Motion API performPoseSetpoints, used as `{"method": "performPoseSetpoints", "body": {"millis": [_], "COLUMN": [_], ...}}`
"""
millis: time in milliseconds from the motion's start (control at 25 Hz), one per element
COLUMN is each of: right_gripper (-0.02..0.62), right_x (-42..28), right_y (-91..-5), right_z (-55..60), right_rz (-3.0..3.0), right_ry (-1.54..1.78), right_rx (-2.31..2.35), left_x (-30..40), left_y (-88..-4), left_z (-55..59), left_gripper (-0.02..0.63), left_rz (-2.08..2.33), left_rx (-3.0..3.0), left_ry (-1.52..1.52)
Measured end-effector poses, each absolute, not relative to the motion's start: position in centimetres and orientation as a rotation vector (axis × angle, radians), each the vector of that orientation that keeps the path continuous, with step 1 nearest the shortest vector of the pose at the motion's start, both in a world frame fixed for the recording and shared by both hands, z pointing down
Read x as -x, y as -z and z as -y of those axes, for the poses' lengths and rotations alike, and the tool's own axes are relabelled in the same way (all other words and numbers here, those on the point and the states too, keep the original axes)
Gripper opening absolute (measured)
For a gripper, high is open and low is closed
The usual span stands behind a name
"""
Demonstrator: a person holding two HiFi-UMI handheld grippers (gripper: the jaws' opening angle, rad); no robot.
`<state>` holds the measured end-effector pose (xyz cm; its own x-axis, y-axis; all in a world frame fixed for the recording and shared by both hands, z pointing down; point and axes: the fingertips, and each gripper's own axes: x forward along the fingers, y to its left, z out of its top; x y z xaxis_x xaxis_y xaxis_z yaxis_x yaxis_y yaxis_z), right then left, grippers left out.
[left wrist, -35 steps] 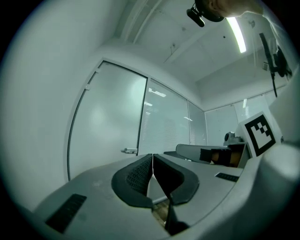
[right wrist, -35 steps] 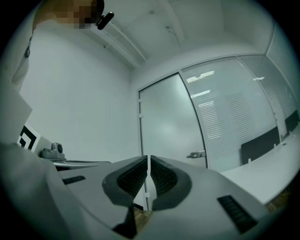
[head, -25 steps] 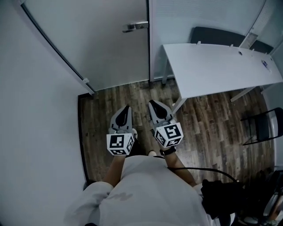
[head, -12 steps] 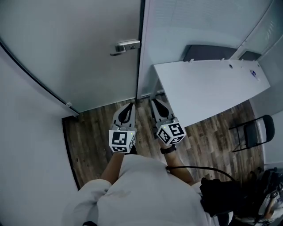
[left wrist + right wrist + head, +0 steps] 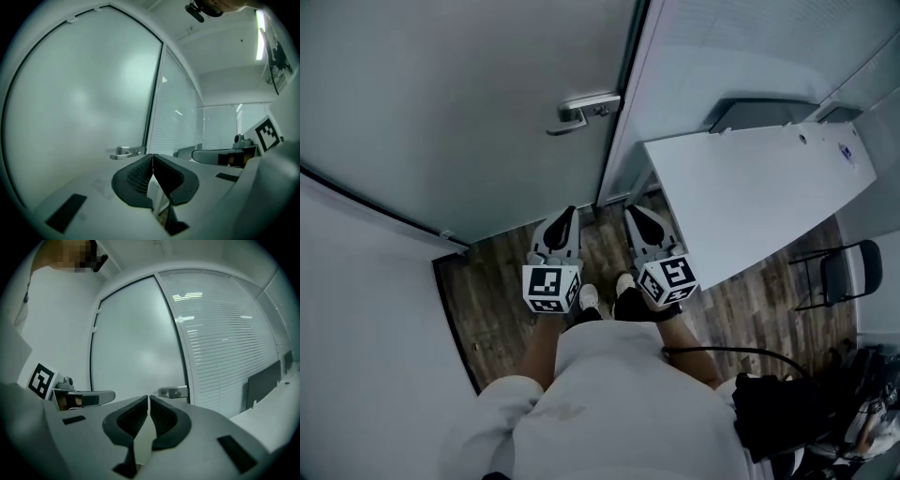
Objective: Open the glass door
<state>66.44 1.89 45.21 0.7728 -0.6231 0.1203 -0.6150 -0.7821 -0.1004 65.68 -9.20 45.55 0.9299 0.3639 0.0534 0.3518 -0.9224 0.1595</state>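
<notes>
Facing the glass door (image 5: 478, 103), both grippers are held side by side and pointed roughly level at its frosted pane. The left gripper (image 5: 571, 210) is seen fully closed in its own view, pads meeting, with nothing between them. The right gripper (image 5: 627, 209) is drawn in to a hairline slit and is likewise empty.

The door handle (image 5: 585, 110) is mounted at the door's right edge, beside the dark frame (image 5: 636, 47) and the slatted partition (image 5: 234, 348). Its lever is laid horizontally, with the pivot next to the frame and the free end turned leftward. From the grippers the handle is found ahead and untouched, with clear air left before both pairs of tips.

In the left gripper view the handle (image 5: 126, 151) is placed just left of that gripper's closed jaws; in the right gripper view the handle (image 5: 173, 391) is placed just right of the jaws there. The lever is thus bracketed by the two lines of aim. Neither gripper is markedly nearer, though the free end is judged a shade closer to the left gripper. A further advance and opened jaws are judged to be needed before the lever can be taken.
</notes>
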Motion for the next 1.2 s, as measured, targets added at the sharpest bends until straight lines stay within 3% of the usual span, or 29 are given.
{"method": "performPoseSetpoints", "body": {"millis": [280,640,880,1200], "right_gripper": [0.02,0.02,0.02,0.02], "right_x": [-71.4,-77.6,-82.4,-86.7], "right_y": [-48.0,-47.2,-46.4,-47.0], "right_z": [0.2,2.9,1.1,-0.1], "right_rz": [-1.048,-1.159,-1.133,-1.107], "right_ry": [0.309,0.294,0.29,0.311], "right_rx": [2.895,2.845,2.856,2.844], "left_x": [-69.8,-80.2,-86.5,-91.2], "left_y": [-49.0,-49.4,-52.4,-56.1], "left_z": [11.1,12.0,10.9,10.9], "left_gripper": [0.005,0.01,0.14,0.176], "left_rz": [-0.56,-0.747,-0.906,-0.997], "left_rx": [-3.019,-3.333,-3.419,-3.532], "left_ry": [-0.252,-0.455,-0.627,-0.868]}}
